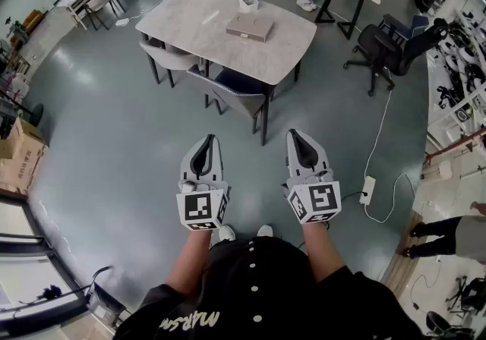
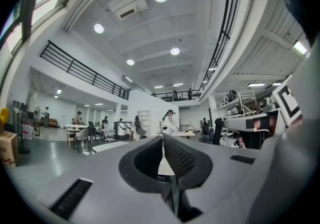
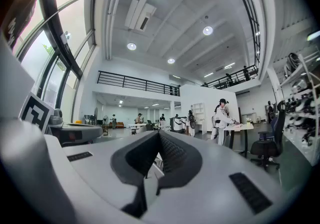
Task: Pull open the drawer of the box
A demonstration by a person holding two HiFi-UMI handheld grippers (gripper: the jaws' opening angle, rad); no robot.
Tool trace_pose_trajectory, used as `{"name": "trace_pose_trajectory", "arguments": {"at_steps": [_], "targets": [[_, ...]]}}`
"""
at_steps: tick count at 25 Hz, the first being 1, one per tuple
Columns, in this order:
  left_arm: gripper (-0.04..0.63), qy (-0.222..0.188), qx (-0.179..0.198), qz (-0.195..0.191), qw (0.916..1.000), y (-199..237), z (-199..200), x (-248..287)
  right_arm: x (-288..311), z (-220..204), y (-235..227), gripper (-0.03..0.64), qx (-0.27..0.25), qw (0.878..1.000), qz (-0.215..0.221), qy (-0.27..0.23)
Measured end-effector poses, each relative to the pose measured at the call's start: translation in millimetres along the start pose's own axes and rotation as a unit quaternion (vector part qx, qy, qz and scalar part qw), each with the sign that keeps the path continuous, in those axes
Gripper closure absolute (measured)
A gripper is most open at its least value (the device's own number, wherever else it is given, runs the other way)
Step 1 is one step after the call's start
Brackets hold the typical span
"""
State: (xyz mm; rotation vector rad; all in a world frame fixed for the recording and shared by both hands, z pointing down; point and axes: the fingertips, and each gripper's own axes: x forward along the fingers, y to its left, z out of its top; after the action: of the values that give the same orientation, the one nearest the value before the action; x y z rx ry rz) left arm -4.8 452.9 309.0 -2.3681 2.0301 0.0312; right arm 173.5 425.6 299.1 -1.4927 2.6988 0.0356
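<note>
**Both grippers closed and empty, box well apart on the table**

The person is standing on the grey floor (image 1: 114, 141) and holding the two grippers side by side, both pointing toward 12 o'clock in the head view. The left gripper (image 1: 206, 140) is showing its dark pads pressed together along their length in its own view (image 2: 163, 139), with nothing between them. The right gripper (image 1: 295, 134) is doing the same – its jaws are meeting in a closed seam (image 3: 159, 134) and gripping nothing. Their marker cubes (image 1: 202, 208) (image 1: 314, 203) are sitting at the 6 o'clock end of each gripper, just above the person's forearms.

The box (image 1: 250, 26), flat and brown, is lying on the pale table (image 1: 190, 20) at 12 o'clock from the grippers and well apart from them – neither gripper is touching it. Its drawer cannot be made out from this far. A small white container (image 1: 247, 1) is standing just beyond the box, also toward 12 o'clock.

Two chairs (image 1: 171, 58) (image 1: 235, 88) are tucked against the table's near edge. A black office chair (image 1: 387, 46) is standing at about 2 o'clock from the table, and a power strip (image 1: 367, 190) with its white cable is lying on the floor at 3 o'clock from the right gripper. Cardboard cartons (image 1: 19, 152) are stacked at 9 o'clock.
</note>
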Motion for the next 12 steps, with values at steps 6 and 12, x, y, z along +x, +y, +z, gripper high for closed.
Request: {"name": "trace_pose_trajectory", "arguments": {"at_steps": [6,12], "targets": [[0.575,0.002,0.0,0.0,1.0,-4,-1,3,1,-1,-5,0.62,0.0,1.0,0.001,0.002],[0.575,0.004,0.0,0.007,1.0,-8,-3,6,-1,0,-13,0.62,0.004,1.0,0.005,-0.01]]}}
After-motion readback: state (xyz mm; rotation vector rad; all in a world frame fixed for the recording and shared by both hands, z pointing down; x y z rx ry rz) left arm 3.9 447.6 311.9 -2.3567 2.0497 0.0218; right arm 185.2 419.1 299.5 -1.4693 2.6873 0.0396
